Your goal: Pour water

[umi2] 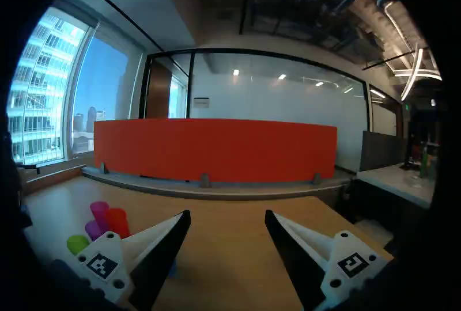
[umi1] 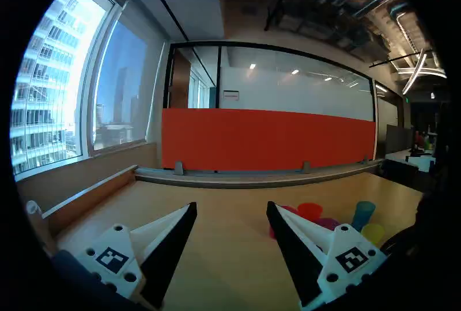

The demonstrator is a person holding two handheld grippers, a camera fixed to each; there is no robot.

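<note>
A cluster of coloured plastic cups stands on the wooden desk. In the left gripper view an orange-red cup (umi1: 309, 211), a magenta cup (umi1: 327, 223), a tall teal cup (umi1: 363, 213) and a yellow cup (umi1: 373, 232) sit just right of my left gripper (umi1: 231, 210), partly behind its right finger. My left gripper is open with nothing between its fingers. In the right gripper view a pink cup (umi2: 99, 212), a red cup (umi2: 117, 222), a purple cup (umi2: 93, 229) and a green cup (umi2: 77, 244) stand at the lower left, behind the left finger of my right gripper (umi2: 227, 217). It is open too, holding nothing.
The wooden desk (umi1: 230, 247) stretches ahead to an orange divider panel (umi1: 268, 139) at its far edge. A raised wooden ledge (umi1: 86, 196) and large windows (umi1: 69, 98) run along the left. Another desk (umi2: 397, 183) with small items stands at the right.
</note>
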